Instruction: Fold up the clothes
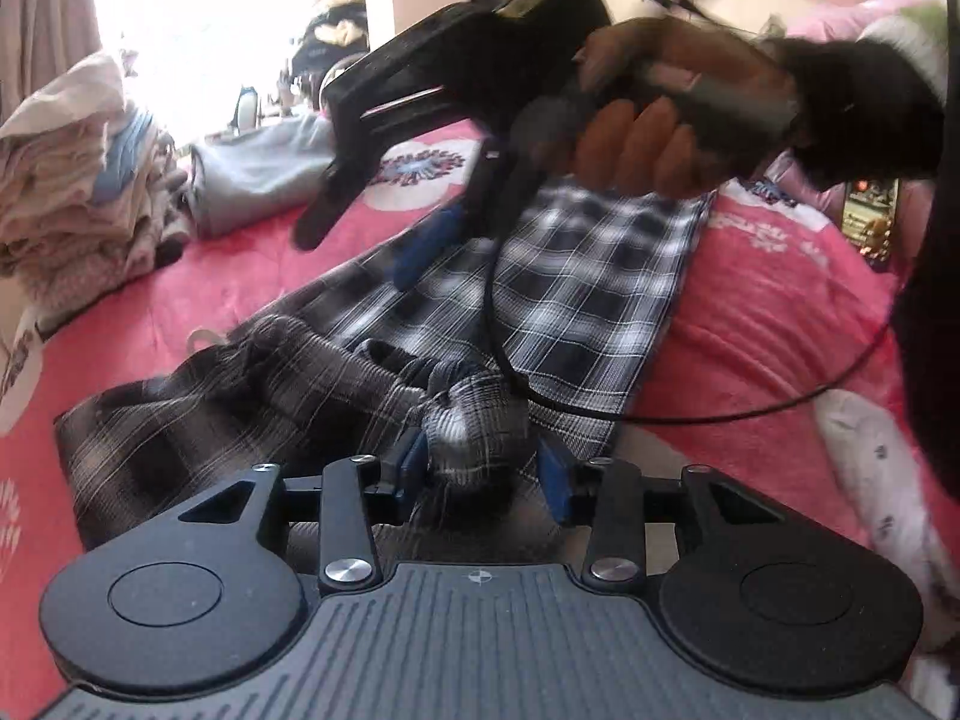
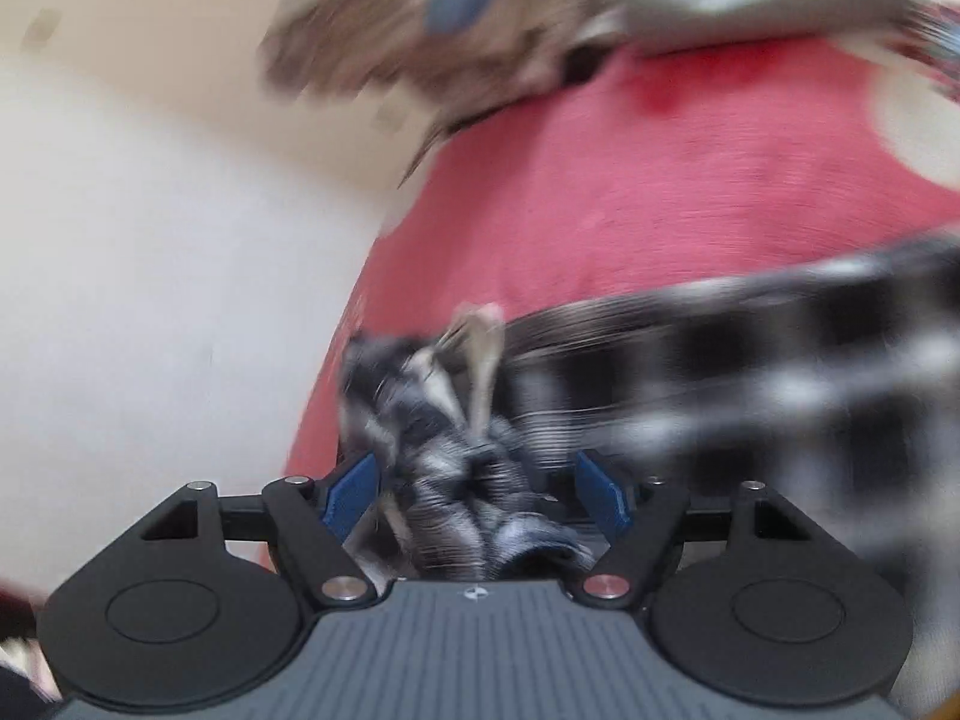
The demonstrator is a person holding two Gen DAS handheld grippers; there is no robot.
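A black-and-white plaid garment (image 1: 588, 276) lies spread on the red bedspread (image 1: 180, 312), bunched at its near end. My left gripper (image 1: 483, 471) straddles that bunch (image 1: 480, 426); its blue pads (image 1: 555, 480) stand beside the cloth without clearly pinching it. A hand holds my right gripper (image 1: 360, 252) above the garment's far part, fingers wide apart. In the blurred right wrist view, my right gripper (image 2: 477, 492) is open, with a rumpled plaid end (image 2: 456, 468) loose between its pads (image 2: 354, 492); the plaid garment (image 2: 780, 372) runs off to the right.
A stack of folded pale clothes (image 1: 72, 180) sits at the left, a grey garment (image 1: 258, 174) behind it. A black cable (image 1: 720, 414) loops over the plaid. A phone (image 1: 870, 216) lies at the right. The bed edge and pale floor (image 2: 150, 300) fill the right wrist view's left.
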